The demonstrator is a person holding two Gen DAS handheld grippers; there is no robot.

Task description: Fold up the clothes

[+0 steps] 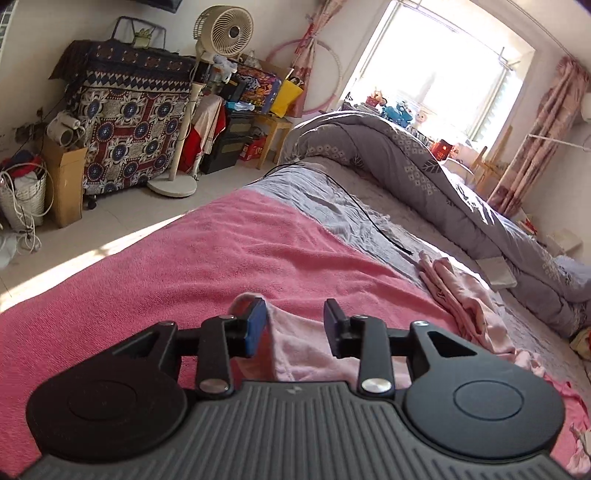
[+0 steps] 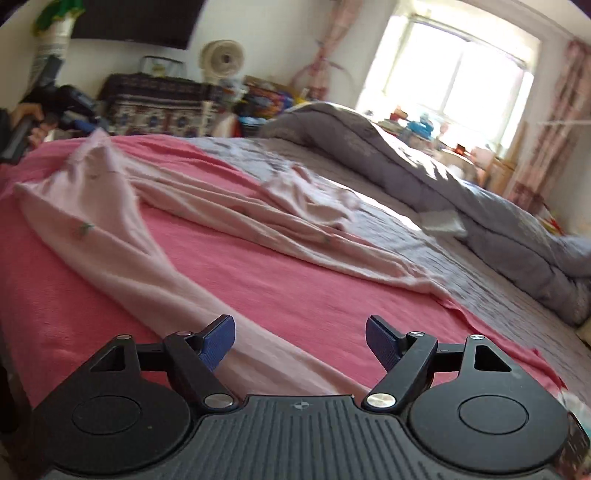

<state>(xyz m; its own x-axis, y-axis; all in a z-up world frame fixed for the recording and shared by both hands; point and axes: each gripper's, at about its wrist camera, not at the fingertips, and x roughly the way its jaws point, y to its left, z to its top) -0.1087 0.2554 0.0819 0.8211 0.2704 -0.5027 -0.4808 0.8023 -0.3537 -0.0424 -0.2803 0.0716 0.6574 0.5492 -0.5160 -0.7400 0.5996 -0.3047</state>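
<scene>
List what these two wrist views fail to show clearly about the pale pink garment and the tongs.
- Pale pink garment: right wrist view is motion-blurred; small prints unreadable.
- Garment's near end: hidden under the right tongs body.
- Left wrist view: the left tongs body covers the cloth below them.
- Left tongs' far tip: too blurred in the right view.

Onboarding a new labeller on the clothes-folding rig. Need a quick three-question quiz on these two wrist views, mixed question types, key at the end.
1. True or false: the right gripper is clamped on the pink garment.
2. What lies directly under the garment leg nearest the right gripper? A) grey duvet B) deep pink blanket C) bare floor
3. Fill in: the standing fan has its base on the ____.

Key
1. False: its jaws stand wide apart, and the cloth between them is not pinched.
2. B
3. floor
</scene>
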